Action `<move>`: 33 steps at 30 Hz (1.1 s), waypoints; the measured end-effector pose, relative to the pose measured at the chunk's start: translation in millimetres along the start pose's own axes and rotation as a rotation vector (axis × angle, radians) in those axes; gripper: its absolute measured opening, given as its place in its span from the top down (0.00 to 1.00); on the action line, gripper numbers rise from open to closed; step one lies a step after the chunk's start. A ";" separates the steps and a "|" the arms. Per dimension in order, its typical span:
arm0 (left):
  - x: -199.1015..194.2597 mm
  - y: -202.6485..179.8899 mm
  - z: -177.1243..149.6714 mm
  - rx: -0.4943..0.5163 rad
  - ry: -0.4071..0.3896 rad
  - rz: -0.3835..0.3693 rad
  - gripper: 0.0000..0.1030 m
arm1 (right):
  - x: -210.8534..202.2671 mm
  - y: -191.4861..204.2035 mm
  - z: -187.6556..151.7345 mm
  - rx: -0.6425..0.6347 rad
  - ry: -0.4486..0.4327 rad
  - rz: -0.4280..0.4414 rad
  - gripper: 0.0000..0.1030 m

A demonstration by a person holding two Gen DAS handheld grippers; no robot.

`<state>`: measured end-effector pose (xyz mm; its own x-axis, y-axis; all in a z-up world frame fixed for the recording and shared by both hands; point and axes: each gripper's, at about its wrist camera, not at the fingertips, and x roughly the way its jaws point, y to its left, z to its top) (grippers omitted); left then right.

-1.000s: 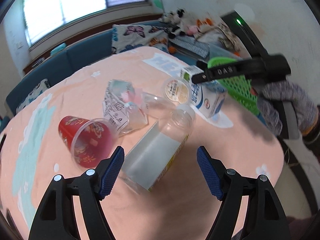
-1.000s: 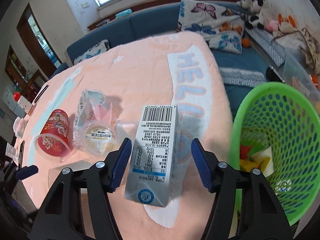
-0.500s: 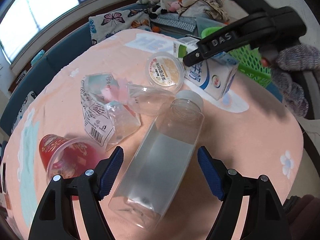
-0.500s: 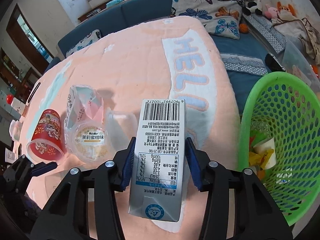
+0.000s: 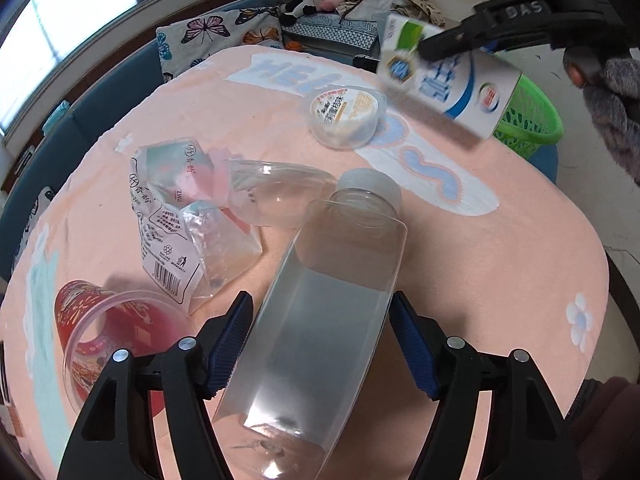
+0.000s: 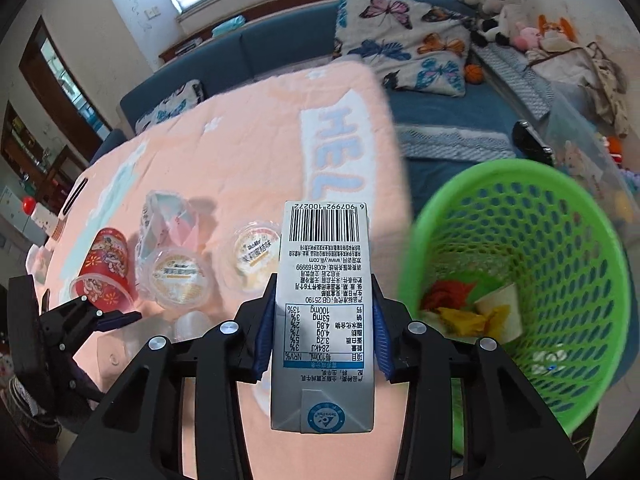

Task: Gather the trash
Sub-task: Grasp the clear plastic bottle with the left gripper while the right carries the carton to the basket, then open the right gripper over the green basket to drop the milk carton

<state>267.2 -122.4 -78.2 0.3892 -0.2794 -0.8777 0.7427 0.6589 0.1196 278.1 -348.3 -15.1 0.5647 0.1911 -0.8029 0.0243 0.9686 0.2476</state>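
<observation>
So both hands are mid-pickup here. The right claw (image 6: 323,328) is clenched on the milk carton (image 6: 323,312), pads pressed to both its sides, and the carton is up off the tabletop (image 5: 500,264), close to the green mesh basket (image 6: 560,208) that sits just past the tabletop's edge. The next move looks like carrying it over the rim and letting go from low enough that it drops in instead of bouncing off.

The left claw (image 5: 322,344) is closing around the clear plastic bottle (image 5: 320,320), which lies on its side near the closest tabletop edge, white cap pointing away. Pads aren't clearly pressing yet, so I'd call it not gripped. That bottle is smooth, so it wants a square squeeze.

The basket already holds a paper cup and some red and yellow wrappers. The bottle looks empty. Left on the tabletop: red cup (image 5: 100,332), crumpled wrapper (image 5: 172,216), two jelly cups (image 6: 178,276).
</observation>
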 end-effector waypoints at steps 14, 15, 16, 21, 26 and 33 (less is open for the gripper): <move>-17.4 -5.3 -6.7 -0.113 -0.076 0.012 0.45 | -15.6 -108.4 -2.5 0.101 -0.042 -0.198 0.60; -20.0 -5.1 -6.9 -0.121 -0.084 0.009 0.45 | -13.1 -113.4 -4.2 0.107 -0.038 -0.204 0.60; -24.1 -5.3 -6.6 -0.129 -0.095 0.006 0.45 | -9.1 -118.0 -6.0 0.112 -0.031 -0.213 0.60; -40.0 -4.9 2.6 -0.152 -0.139 -0.009 0.45 | 12.4 -132.3 -14.6 0.116 -0.001 -0.233 0.59; -53.1 -10.6 19.5 -0.156 -0.188 -0.019 0.46 | 23.6 -142.0 -19.8 0.136 0.008 -0.226 0.51; -61.3 -26.1 55.0 -0.143 -0.245 -0.054 0.46 | 4.3 -146.9 -24.2 0.125 -0.036 -0.240 0.40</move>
<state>254.0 -160.9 -2.0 0.4839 -0.4658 -0.7409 0.6884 0.7253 -0.0064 257.0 -485.9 -68.0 0.5593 -0.0490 -0.8275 0.2614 0.9578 0.1199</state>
